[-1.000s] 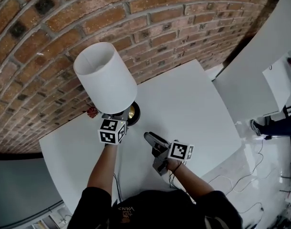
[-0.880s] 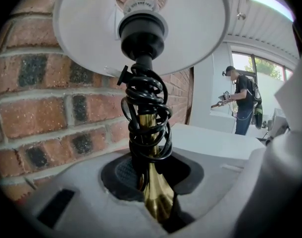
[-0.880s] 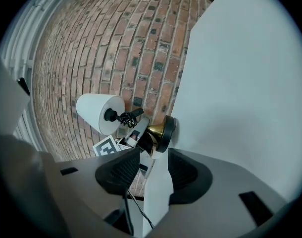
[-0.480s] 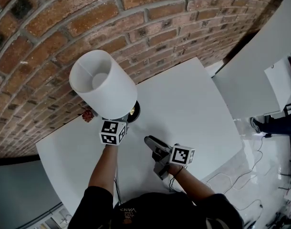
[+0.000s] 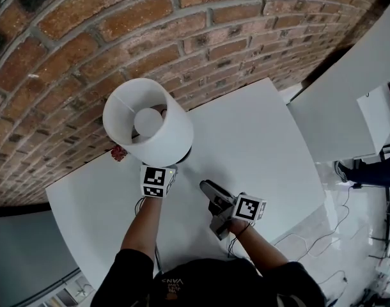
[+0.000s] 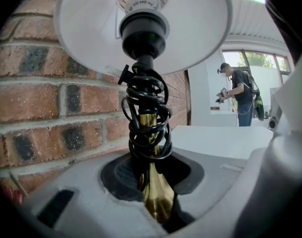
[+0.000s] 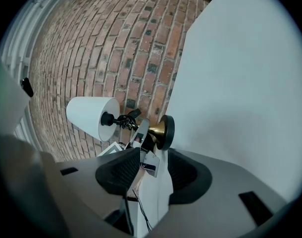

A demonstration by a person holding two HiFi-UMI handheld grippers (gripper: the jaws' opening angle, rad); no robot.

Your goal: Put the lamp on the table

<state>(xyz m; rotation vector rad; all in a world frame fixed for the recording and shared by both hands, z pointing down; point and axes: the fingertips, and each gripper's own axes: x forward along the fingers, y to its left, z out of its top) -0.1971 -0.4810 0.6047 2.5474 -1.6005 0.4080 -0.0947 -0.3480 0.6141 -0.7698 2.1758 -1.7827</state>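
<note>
One grip only holds the lamp (image 5: 158, 147), left of centre in the head view over the white table (image 5: 259, 139): our left gripper (image 6: 160, 213) pinches its smooth brass stem (image 6: 156, 190), our right gripper (image 7: 150, 170) stands wide and empty, so we risk the top-heavy shade (image 6: 190, 29) swivelling it over.

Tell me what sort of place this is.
Probably an indoor studio or lab room: a bare brick wall, a plain white table, and loose cables on a glossy floor.
</note>
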